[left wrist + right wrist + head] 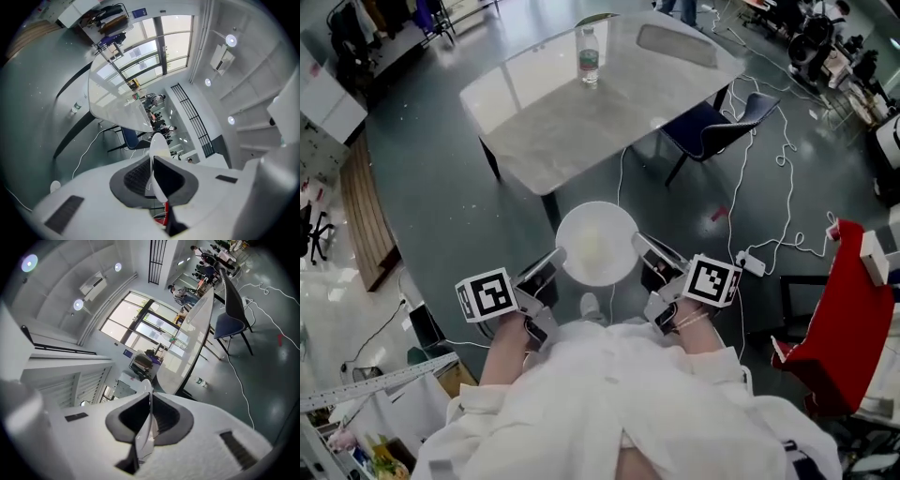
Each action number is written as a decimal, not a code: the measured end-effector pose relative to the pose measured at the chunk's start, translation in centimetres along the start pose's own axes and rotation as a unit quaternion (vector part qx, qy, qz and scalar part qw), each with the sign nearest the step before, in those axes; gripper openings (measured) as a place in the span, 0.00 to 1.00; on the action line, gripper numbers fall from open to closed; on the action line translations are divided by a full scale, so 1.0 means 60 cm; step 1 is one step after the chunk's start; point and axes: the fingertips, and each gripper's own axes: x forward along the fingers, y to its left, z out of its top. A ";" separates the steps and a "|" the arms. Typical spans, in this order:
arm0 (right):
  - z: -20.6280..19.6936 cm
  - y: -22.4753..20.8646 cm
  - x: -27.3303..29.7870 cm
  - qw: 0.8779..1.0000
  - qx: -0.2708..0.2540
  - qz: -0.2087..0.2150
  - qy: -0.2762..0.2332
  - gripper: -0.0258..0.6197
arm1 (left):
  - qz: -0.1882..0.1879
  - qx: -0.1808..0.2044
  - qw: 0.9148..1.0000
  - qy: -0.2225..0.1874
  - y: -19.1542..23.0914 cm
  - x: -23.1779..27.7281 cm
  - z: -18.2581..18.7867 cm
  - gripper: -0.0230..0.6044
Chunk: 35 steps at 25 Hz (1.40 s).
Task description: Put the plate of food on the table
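- The plate (596,244) hangs level in the air in front of the person, well short of the table (553,131); something pale lies at its middle, too washed out to name
- The left gripper (549,266) pinches the plate's left rim and the right gripper (651,253) the opposite rim; each gripper view shows the thin white edge running between the dark pads, jaws closed down onto it
- Two holds on opposite sides likely keep the plate flat so the food does not slide; a single edge grip would let it tip
- The table lies ahead, its pale top mostly bare; a water bottle (589,56) stands near the far edge, well apart from the near corner, so I judge the near part of the top free for setting down
- A dark blue chair (717,127) sits at the table's right side; white cables (787,159) trail over the floor to the right, and one runs under the table toward the person's feet, a possible snag on the walk in
- A red seat (825,328) stands off to the right, out of the path
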 end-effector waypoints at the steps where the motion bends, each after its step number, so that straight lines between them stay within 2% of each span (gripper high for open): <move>1: 0.006 -0.003 0.011 1.000 0.000 -0.004 -0.003 0.06 | -0.001 0.001 1.000 0.005 0.005 0.006 0.013 0.08; 5: 0.024 -0.011 0.045 1.000 -0.004 -0.015 -0.010 0.06 | -0.007 -0.003 1.000 0.020 0.024 0.024 0.052 0.08; 12: 0.045 -0.044 0.077 0.999 0.012 -0.044 -0.007 0.06 | -0.012 -0.020 0.999 0.035 0.046 0.057 0.083 0.08; 24: 0.129 -0.064 0.202 1.000 0.009 -0.015 0.016 0.06 | 0.001 -0.023 1.000 0.014 0.079 0.107 0.209 0.08; 27: 0.158 -0.084 0.230 0.999 0.025 -0.028 0.022 0.06 | 0.005 -0.023 1.000 0.005 0.084 0.131 0.248 0.08; 30: 0.196 -0.092 0.260 0.999 0.009 -0.015 0.032 0.06 | 0.006 -0.027 1.000 -0.008 0.085 0.158 0.279 0.08; 35: 0.254 -0.128 0.304 0.998 0.021 -0.020 0.050 0.06 | 0.013 -0.034 0.999 -0.023 0.096 0.212 0.334 0.08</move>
